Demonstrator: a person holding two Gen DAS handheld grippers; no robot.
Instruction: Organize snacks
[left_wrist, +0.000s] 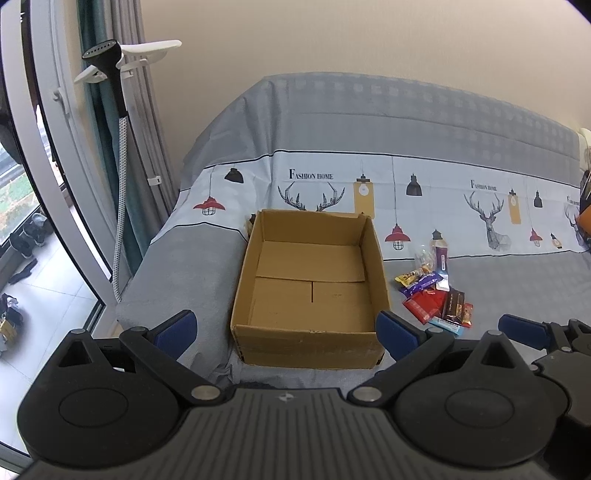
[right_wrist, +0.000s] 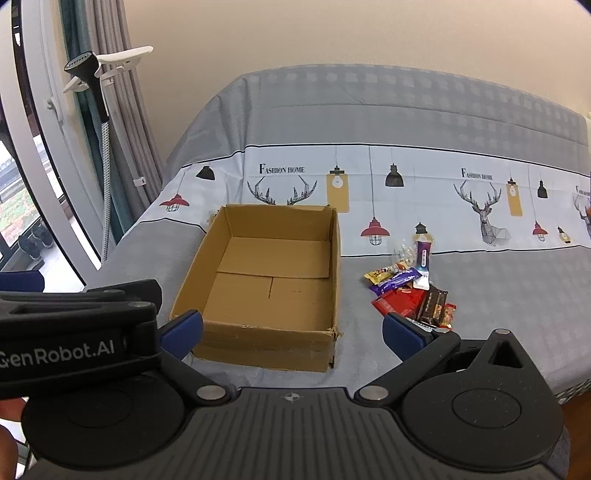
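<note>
Bedspread (left_wrist: 517, 288) holds box (left_wrist: 310, 288), snacks (left_wrist: 436, 295) beside; both grippers' fingers (left_wrist: 397, 334) spread apart.

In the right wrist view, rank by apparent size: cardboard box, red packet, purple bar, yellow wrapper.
1. cardboard box, by far.
2. red packet.
3. purple bar.
4. yellow wrapper, though the bar partly covers it, so the last two are unsure.

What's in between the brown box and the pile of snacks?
Nothing but bare grey bed cover. The cardboard box and the snack pile sit apart, seen in both wrist views.
</note>
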